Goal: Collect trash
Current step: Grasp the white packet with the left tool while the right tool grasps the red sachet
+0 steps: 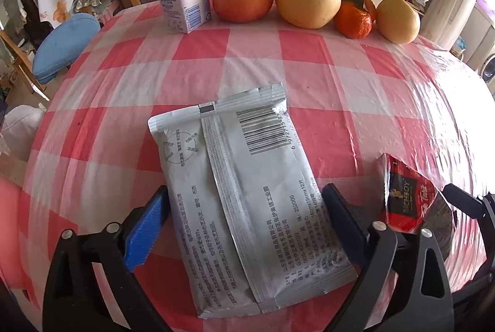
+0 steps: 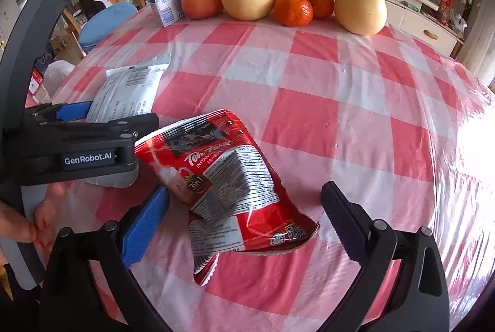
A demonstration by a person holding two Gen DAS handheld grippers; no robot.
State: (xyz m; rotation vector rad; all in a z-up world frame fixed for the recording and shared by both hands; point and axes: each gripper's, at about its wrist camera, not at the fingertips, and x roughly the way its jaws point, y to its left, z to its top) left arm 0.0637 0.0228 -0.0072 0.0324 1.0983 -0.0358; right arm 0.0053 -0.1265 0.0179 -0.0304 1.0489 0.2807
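Two wrappers on the tabletop (image 1: 309, 66) — both claws wide open, holding nothing.
Left claw (image 1: 244, 196) straddles the grey pouch (image 1: 247, 202); right claw (image 2: 244, 196) straddles the red packet (image 2: 229, 186) — light, crinkly, slippery film; pinch a sealed edge.

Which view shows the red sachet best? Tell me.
The right wrist view: the red sachet lies whole between the open right gripper's fingers, print readable. The left wrist view catches only its end, at the frame's right edge.

The black plastic left tongs (image 1: 244, 220) have silver screws, one blue ribbed pad, one black. The matching right tongs (image 2: 246, 216) look alike. White "GenRobot.AI" lettering marks the left body
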